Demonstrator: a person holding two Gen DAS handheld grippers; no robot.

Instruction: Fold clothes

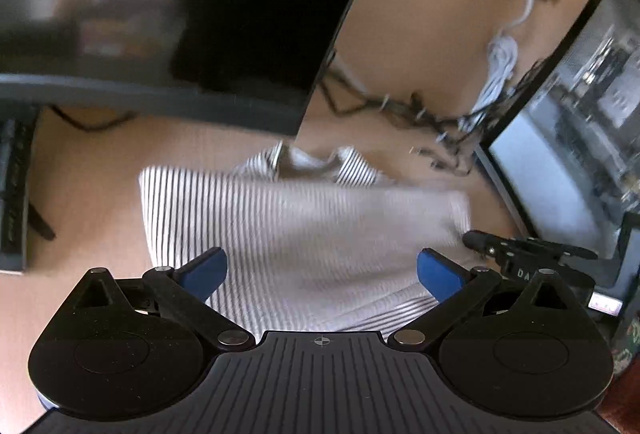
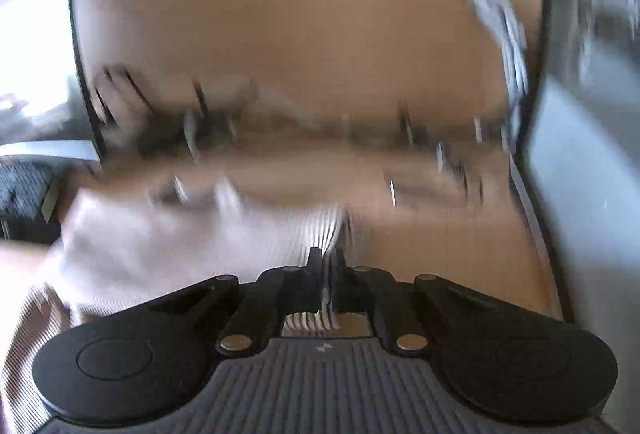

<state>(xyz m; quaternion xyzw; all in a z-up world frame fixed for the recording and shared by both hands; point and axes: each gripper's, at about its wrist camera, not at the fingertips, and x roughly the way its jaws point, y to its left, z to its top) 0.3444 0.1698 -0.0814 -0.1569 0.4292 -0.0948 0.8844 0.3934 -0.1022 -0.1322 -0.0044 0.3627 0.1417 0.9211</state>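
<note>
Two claws are at work on one striped shirt (image 1: 280, 218). Nearest, the left claw (image 1: 322, 272) hangs wide apart over the cloth and holds nothing. The right claw (image 2: 326, 266) is pinched tight on a bit of the shirt's edge. The shirt lies on the tan surface (image 1: 92, 174) with one side laid over, so it looks partly folded. Farther back is the collar (image 1: 308, 162), then tangled cables (image 1: 424, 114).
</note>
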